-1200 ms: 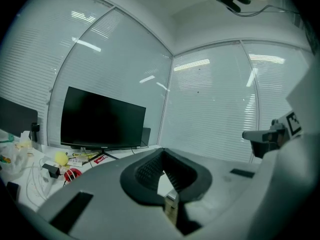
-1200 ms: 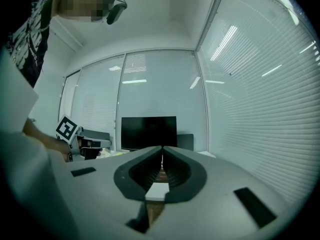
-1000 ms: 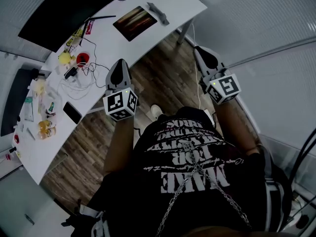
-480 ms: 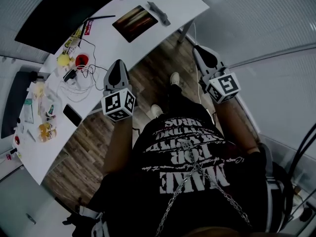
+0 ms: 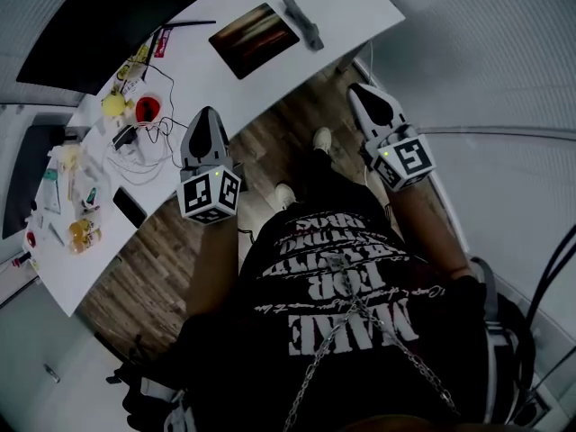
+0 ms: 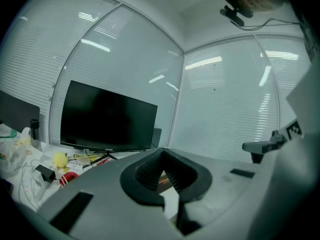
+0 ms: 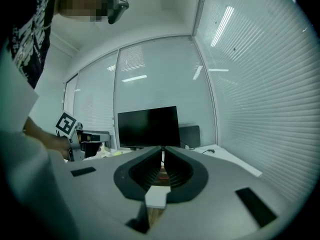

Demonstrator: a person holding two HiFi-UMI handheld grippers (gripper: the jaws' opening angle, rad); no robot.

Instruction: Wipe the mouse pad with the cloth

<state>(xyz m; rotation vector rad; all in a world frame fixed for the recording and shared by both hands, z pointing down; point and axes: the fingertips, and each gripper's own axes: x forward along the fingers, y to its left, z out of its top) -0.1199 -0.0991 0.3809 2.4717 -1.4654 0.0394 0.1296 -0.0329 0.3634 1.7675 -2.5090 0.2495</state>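
While the left gripper (image 5: 205, 115) and right gripper (image 5: 357, 90) are closed and empty, well short of the desk (image 5: 346, 0), one should probably open squarely over the cloth (image 5: 302, 23), beside the pad (image 5: 254, 40) near the desk's right corner.

An office: white desk (image 5: 346, 5), black monitor (image 6: 107, 116), slatted blinds (image 6: 227, 96).

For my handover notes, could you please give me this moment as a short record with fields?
mouse pad: dark, flat on the white desk
cloth: grey, on the desk beside the mouse pad, untouched
left gripper: jaws together, empty, in the air short of the mouse pad
right gripper: jaws together, empty, in the air above the wood floor
task state: wiping not yet begun
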